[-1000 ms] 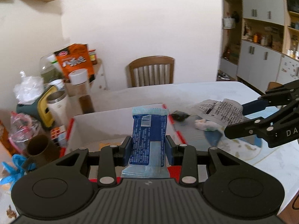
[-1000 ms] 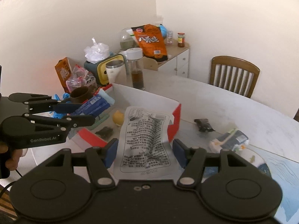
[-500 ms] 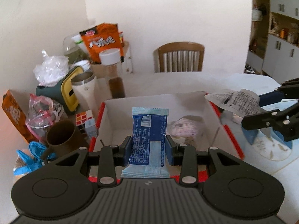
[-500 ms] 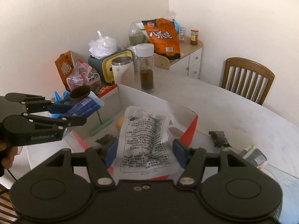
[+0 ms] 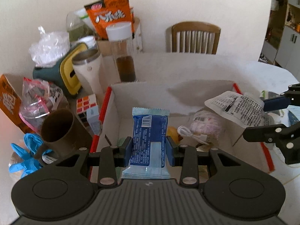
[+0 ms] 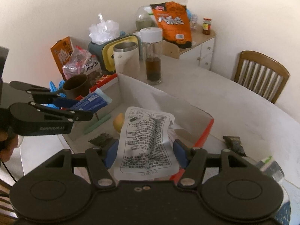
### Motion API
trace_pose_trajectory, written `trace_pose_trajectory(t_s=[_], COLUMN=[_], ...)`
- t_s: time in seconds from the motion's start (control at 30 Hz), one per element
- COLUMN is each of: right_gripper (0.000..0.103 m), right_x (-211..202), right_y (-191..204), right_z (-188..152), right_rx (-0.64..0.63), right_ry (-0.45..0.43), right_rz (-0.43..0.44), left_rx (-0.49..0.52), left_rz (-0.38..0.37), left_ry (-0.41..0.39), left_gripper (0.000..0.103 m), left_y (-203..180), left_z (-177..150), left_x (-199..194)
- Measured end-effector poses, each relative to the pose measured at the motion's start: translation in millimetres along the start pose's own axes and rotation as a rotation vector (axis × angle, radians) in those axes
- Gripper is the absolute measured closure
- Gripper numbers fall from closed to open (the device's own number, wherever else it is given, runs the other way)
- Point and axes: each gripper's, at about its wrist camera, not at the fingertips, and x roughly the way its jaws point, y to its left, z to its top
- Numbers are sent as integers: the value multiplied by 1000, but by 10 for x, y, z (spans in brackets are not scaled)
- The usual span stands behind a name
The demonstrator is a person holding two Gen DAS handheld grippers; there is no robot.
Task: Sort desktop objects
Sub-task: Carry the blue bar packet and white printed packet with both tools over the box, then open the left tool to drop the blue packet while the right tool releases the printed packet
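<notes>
Holding both packets over the box (image 5: pixel 142 101), we risk trouble: the left hand-held gripper (image 5: pixel 149 149) pinches the blue packet (image 5: pixel 149 131) near its tail, the right hand-held gripper (image 6: pixel 145 152) pinches the floppy white pouch (image 6: pixel 146 140) above the red rim, which may catch it.

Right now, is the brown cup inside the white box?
No, the brown cup stands outside the white box, beside its red-edged left wall near the puzzle cube.

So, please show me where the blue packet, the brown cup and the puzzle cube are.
Blue packet (image 5: pixel 149 131), left wrist view, printed middle.
Brown cup (image 5: pixel 58 125), left wrist view, inside the open mouth.
Puzzle cube (image 5: pixel 85 104), left wrist view, coloured top face.
</notes>
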Motion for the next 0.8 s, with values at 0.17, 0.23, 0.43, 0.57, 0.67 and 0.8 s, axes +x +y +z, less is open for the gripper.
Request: trace_pose_trajectory(t_s=[0.17, 0.23, 0.43, 0.57, 0.67, 0.8], right_gripper=[40, 40, 40, 40, 40, 40], right_x=[195, 281, 527, 633, 715, 823], right_y=[-5, -16, -57, -60, -60, -65], right_z=[86, 104, 84, 127, 173, 183], right_rx=[-20, -23, -33, -31, -23, -17], right_ry=[19, 31, 84, 95, 105, 132], right_rz=[5, 2, -9, -13, -13, -7], left_rx=[3, 18, 54, 62, 40, 15], left_rz=[4, 15, 39, 53, 39, 34], left_ry=[76, 100, 189, 245, 268, 290], left_gripper=[68, 68, 68, 68, 68, 68], left_y=[39, 19, -56, -64, -51, -18], left_z=[18, 19, 5, -5, 11, 26], left_x=[227, 303, 505, 647, 725, 799])
